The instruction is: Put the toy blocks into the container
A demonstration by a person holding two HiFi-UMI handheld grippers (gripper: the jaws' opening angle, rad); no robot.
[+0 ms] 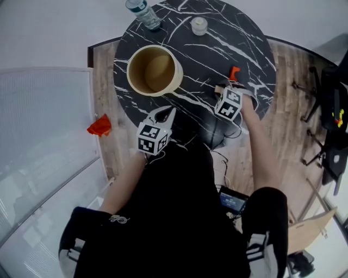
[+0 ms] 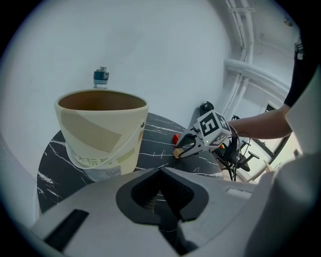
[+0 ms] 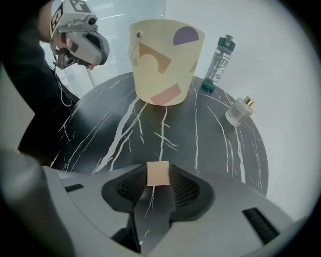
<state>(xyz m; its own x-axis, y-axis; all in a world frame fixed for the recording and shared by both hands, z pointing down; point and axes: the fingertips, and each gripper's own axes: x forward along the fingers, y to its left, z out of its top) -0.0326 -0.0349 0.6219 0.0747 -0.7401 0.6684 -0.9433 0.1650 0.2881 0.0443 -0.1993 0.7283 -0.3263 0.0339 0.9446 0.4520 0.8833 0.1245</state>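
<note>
Block, tan (image 3: pixel 157 173): small cube with flat, plain faces, lying on the black marble-patterned table (image 1: pixel 217 43) at its right side, close to the near rim. Judged light and stiff, probably wood, not fragile. The smooth faces could slide or twist if it is gripped off-centre. The best hold is on two opposite flat sides, at mid-height.

Right gripper (image 1: pixel 222 91): pointed steeply down over the block. Its jaws are set wide with the block between them, and the pads appear to lie against its two side faces, so it reads as pinching the block.

Block, red (image 1: pixel 234 71): just beyond the tan one and nearer the table's right rim, untouched. It is close enough to be nudged off the edge by a careless sideways sweep.

Bucket (image 2: pixel 100 135): cream with pale shapes on its wall, upright, mouth open, standing on the left half of the table, well apart from both blocks. No block is visible inside from above. The wall is tall, so a load must rise clear of the rim before crossing in.

Left gripper (image 1: pixel 169 113): jaws pressed together with nothing between them, held near the table's near edge, just in front of the bucket. It sits beside the likely path rather than across it.

Open room: bare tabletop runs between the blocks and the bucket.

Bottle (image 1: pixel 143 13) and small clear jar (image 3: pixel 237 112): both at the far rim, well apart from the route.
</note>
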